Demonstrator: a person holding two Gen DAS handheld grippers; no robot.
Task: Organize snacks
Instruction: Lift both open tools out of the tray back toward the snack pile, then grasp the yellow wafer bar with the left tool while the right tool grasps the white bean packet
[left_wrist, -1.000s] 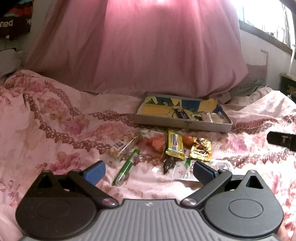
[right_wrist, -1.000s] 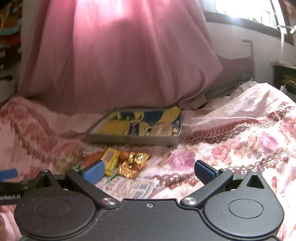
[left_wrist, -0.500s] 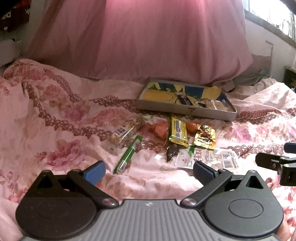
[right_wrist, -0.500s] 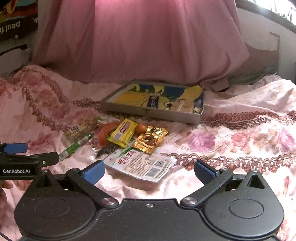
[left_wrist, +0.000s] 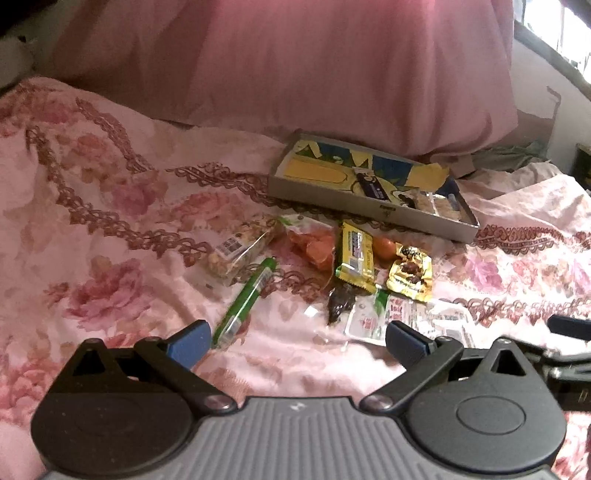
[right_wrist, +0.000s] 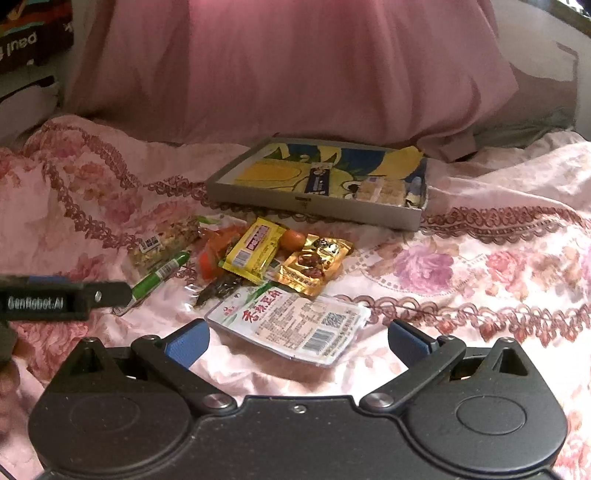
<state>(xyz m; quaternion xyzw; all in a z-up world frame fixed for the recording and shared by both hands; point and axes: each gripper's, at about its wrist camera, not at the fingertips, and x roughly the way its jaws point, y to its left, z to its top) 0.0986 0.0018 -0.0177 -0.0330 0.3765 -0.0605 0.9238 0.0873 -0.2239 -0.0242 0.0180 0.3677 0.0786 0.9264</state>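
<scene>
Nearest us, over the pink floral bedspread (right_wrist: 461, 236), our left gripper (left_wrist: 295, 343) and right gripper (right_wrist: 297, 341) both hover with jaws spread wide and nothing between them, the white tofu packet (right_wrist: 291, 325) lying just ahead of the right one. Beyond it the snacks crowd together, overlapping: green tube (left_wrist: 245, 299), nut bar (left_wrist: 242, 249), yellow bar (left_wrist: 354, 256), gold pouch (left_wrist: 410, 275), a half-hidden orange wrapper (left_wrist: 314, 247) and a dark piece we cannot identify. Farther off sits the grey tray (right_wrist: 314, 203), holding a few packets hard to make out, against the pink curtain (right_wrist: 295, 66).
</scene>
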